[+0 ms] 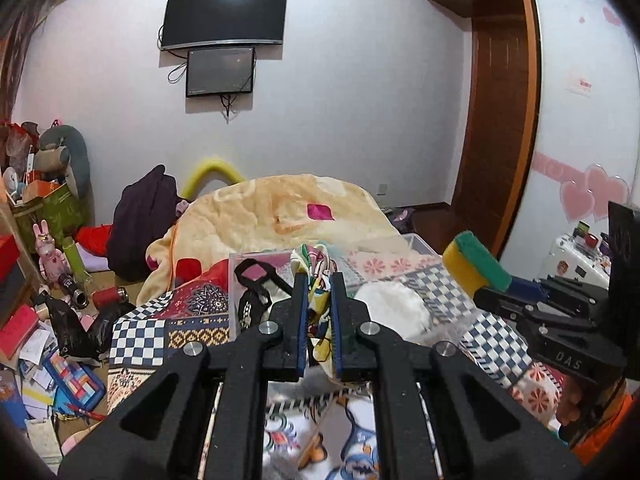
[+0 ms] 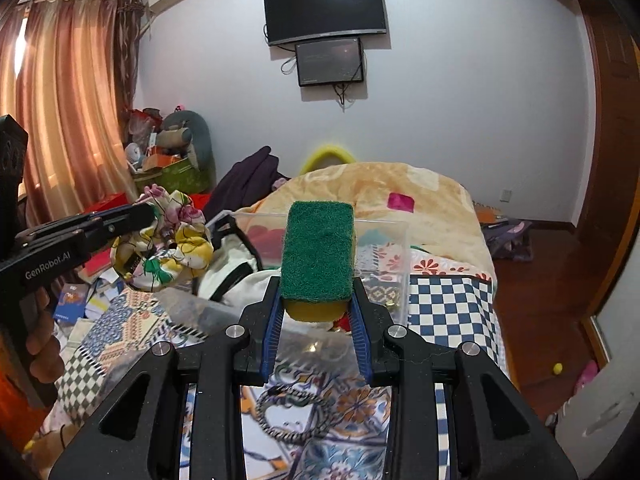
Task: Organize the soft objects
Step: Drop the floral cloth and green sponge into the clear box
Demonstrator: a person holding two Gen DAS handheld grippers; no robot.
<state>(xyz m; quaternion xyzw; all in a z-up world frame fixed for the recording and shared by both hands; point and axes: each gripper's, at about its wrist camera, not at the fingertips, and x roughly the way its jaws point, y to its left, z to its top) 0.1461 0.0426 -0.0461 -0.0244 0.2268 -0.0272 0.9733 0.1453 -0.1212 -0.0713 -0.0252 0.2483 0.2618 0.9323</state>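
Observation:
My left gripper [image 1: 319, 280] is shut on a colourful printed cloth [image 1: 316, 268] and holds it above the bed. It shows in the right wrist view as a bunched cloth [image 2: 172, 240] at the left gripper's tip [image 2: 150, 214]. My right gripper [image 2: 316, 288] is shut on a yellow sponge with a green scouring top [image 2: 318, 252], held above a clear plastic box [image 2: 384, 236]. In the left wrist view the sponge [image 1: 476, 266] sits at the right, on the right gripper's tip [image 1: 486, 290]. The clear box [image 1: 256, 260] lies just beyond my left fingers.
A white fluffy item [image 1: 394, 304] and a black-and-white bag [image 2: 236, 264] lie on the patterned bedspread [image 1: 140, 336]. A yellow blanket [image 1: 288, 208] is heaped behind the box. Clutter covers the floor at left [image 1: 52, 320]. A wooden wardrobe [image 1: 504, 120] stands at right.

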